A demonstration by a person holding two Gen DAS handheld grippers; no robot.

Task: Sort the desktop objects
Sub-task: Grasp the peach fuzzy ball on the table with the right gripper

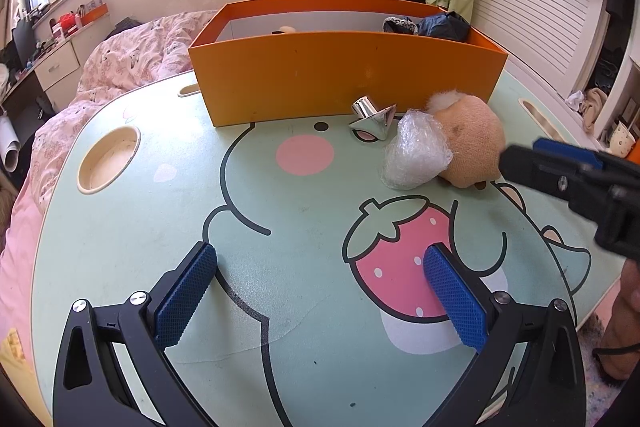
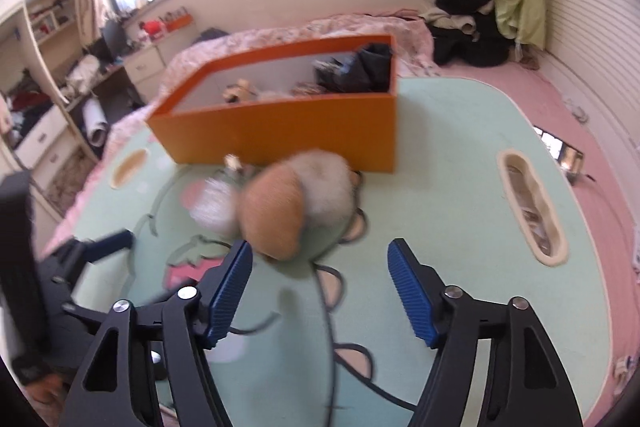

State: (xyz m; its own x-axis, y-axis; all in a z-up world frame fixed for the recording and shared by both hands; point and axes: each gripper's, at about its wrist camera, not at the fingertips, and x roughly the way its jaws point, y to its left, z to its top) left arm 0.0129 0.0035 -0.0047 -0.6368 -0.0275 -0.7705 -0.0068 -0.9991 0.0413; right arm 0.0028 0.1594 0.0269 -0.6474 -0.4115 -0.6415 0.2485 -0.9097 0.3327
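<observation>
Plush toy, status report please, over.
Both tongs, left and right, open, empty. Plush toy on table, outside orange box. Plastic-wrapped bundle against it.

The left wrist view looks forward and steeply down from low over the near left of the pale green cartoon-printed tabletop (image 1: pixel 280 211), facing the long side of the open orange rectangular box (image 1: pixel 344 83) at the far edge. The right wrist view sits further right, tilted down less, and faces the same box (image 2: pixel 280 131) obliquely from its right corner. Both share the box, the tan and white plush toy (image 1: pixel 472 143) (image 2: pixel 296 203) before it, and the window wall beyond the bed.
</observation>
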